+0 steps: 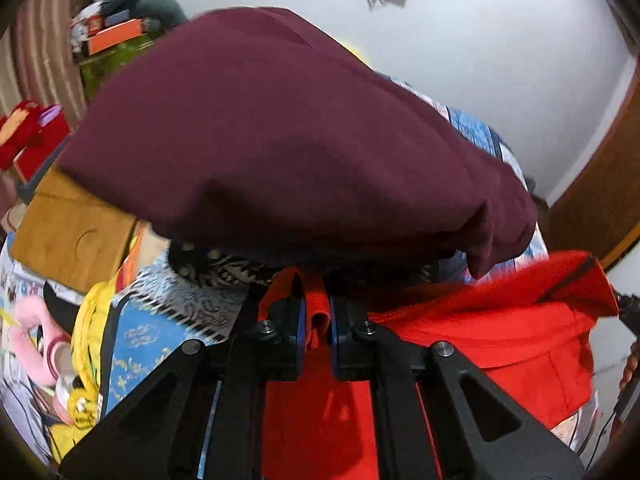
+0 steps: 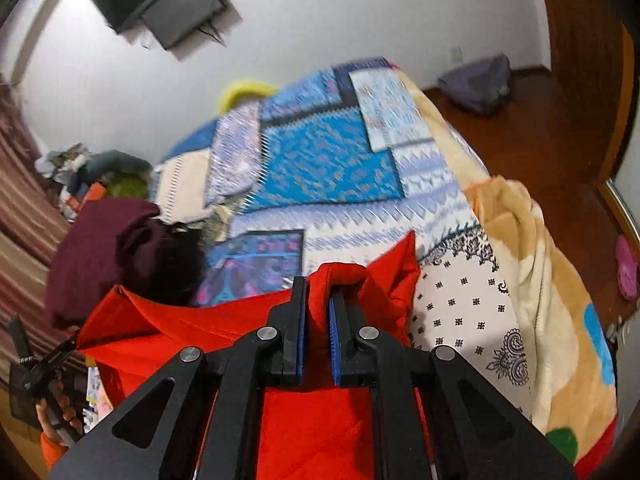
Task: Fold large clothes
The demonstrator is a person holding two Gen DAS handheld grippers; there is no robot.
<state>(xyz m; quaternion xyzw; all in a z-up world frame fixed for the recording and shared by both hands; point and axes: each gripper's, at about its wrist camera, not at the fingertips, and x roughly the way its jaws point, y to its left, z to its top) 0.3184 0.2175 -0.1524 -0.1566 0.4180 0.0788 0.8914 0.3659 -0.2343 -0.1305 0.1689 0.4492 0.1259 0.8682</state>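
A bright red garment [image 1: 500, 332] stretches between both grippers above a bed. My left gripper [image 1: 318, 312] is shut on a bunched fold of the red cloth, which also hangs below it. My right gripper [image 2: 318, 300] is shut on another fold of the red garment [image 2: 372, 284], and the cloth spreads left toward the other hand. A pile of maroon cloth [image 1: 280, 132] lies right ahead of the left gripper; in the right wrist view the maroon cloth [image 2: 104, 240] sits at the left of the bed.
The bed carries a blue and white patterned cover [image 2: 328, 168] and a cream blanket [image 2: 552, 280] along its right edge. A brown cardboard box [image 1: 68, 228], yellow cloth [image 1: 90, 320] and a pink toy [image 1: 32, 340] lie left. Wooden floor [image 2: 532, 128] runs at right.
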